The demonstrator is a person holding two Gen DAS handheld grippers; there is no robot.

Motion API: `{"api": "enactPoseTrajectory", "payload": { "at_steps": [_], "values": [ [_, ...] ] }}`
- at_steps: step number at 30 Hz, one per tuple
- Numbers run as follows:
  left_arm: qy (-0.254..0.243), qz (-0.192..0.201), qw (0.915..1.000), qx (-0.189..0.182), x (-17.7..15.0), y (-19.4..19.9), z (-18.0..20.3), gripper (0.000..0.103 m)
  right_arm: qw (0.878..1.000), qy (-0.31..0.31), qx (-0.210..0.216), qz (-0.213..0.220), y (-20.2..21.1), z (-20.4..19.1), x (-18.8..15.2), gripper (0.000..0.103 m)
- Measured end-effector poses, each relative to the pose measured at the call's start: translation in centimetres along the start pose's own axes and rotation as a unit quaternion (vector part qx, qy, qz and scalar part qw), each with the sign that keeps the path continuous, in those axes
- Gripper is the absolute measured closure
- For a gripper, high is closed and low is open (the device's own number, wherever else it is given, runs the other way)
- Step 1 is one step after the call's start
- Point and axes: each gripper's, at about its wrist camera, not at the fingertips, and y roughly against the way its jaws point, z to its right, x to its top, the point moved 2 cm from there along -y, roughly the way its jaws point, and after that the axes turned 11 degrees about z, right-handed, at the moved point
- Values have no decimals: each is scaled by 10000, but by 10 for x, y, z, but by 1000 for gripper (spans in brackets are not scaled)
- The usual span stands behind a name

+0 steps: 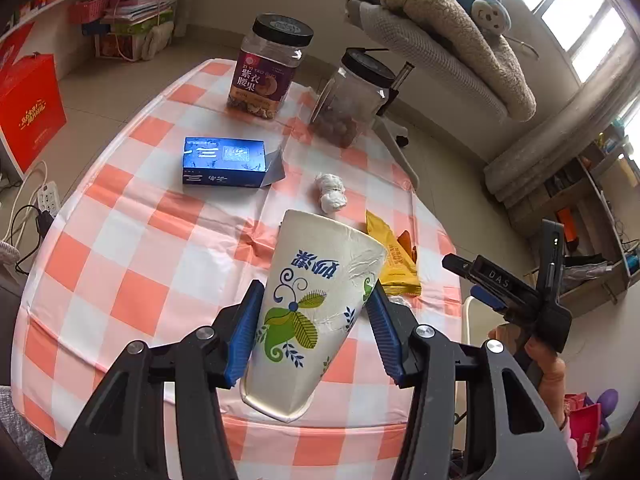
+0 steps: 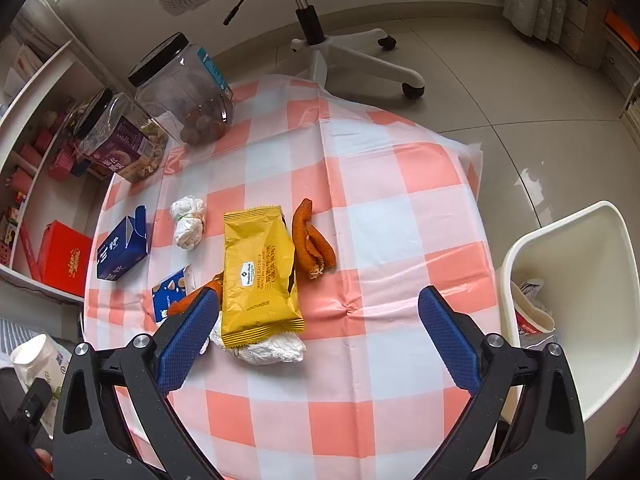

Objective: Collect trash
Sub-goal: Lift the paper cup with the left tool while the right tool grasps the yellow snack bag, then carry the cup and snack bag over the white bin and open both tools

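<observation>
My left gripper (image 1: 314,312) is shut on a crumpled white paper cup (image 1: 312,304) with a green and blue print, held above the checked table (image 1: 132,264). The cup also shows at the lower left of the right wrist view (image 2: 36,364). My right gripper (image 2: 316,332) is open and empty above the table, just in front of a yellow snack wrapper (image 2: 260,272). Orange peel (image 2: 312,240) lies right of the wrapper. A white tissue ball (image 2: 188,226) and a flat tissue (image 2: 272,350) lie nearby. A white trash bin (image 2: 580,300) stands right of the table.
A blue box (image 1: 224,162) lies on the table, with a small blue wrapper (image 2: 170,294) nearby. Two black-lidded jars (image 1: 266,68) (image 1: 352,100) stand at the far edge. An office chair (image 2: 320,52) is beyond the table. A red box (image 1: 28,108) sits on the floor at left.
</observation>
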Motion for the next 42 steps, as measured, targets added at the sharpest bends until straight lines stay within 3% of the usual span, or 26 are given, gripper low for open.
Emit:
{"api": "enactPoseTrajectory", "payload": {
  "at_steps": [2,9,12,15,17,18,21,35,42],
  "values": [
    [11,-218,9998,31,-2,-7,-3,51,9998,165,55,-74,-11,-12,-3,7],
    [-145,90,9998,-115,14,10,-4,51,9981,352,-78,-499,-51,-32,-21,8],
    [-150,56,9999,-38,14,8,-8,51,9978,351,-40,-557,-60,-32,-25,13],
    [-139,46,9999,-20,13,9,-12,51,9966,347,198,-726,-67,-34,-31,29],
    [-112,90,9999,-9,14,11,-15,51,9963,317,309,-738,-67,-37,-33,57],
    [-102,119,9999,3,14,12,-16,51,9958,292,426,-756,-65,-39,-33,77],
    [-79,175,9998,55,16,14,-18,51,9957,319,592,-635,-52,-46,-30,94],
    [-160,496,9986,78,17,23,-9,50,9881,815,1165,588,65,-61,-19,96],
    [-300,584,9978,48,12,25,5,50,9838,1101,1105,888,94,-61,-30,96]
  ]
}}
